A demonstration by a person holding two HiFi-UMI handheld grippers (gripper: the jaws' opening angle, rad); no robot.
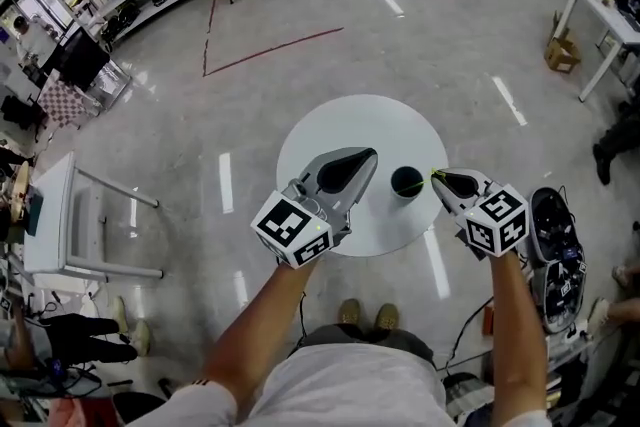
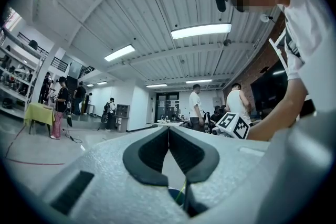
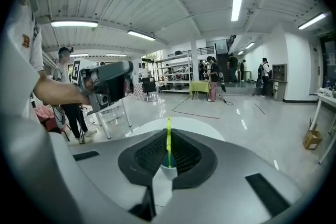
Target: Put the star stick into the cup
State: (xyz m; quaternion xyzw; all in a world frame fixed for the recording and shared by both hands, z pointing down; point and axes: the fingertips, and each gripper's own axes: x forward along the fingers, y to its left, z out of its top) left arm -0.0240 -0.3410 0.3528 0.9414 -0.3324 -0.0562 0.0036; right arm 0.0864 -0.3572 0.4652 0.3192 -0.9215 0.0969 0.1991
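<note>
A thin bright green star stick (image 3: pixel 168 140) stands upright between the pads of my right gripper (image 3: pixel 168 132), which is shut on it. Just below and beyond the jaws sits the dark cup (image 3: pixel 168 169). In the head view the cup (image 1: pixel 406 181) stands on the round white table (image 1: pixel 340 125), and my right gripper (image 1: pixel 436 176) holds the stick's green tip (image 1: pixel 438 174) just right of the cup's rim. My left gripper (image 1: pixel 371 156) hovers over the table left of the cup, jaws shut and empty. In its own view my left gripper (image 2: pixel 168 129) has its pads meeting.
A white desk (image 1: pixel 55 215) stands on the floor at the left. Dark equipment (image 1: pixel 555 240) lies on the floor at the right. My shoes (image 1: pixel 365 315) show below the table's near edge. Several people stand far off in the room.
</note>
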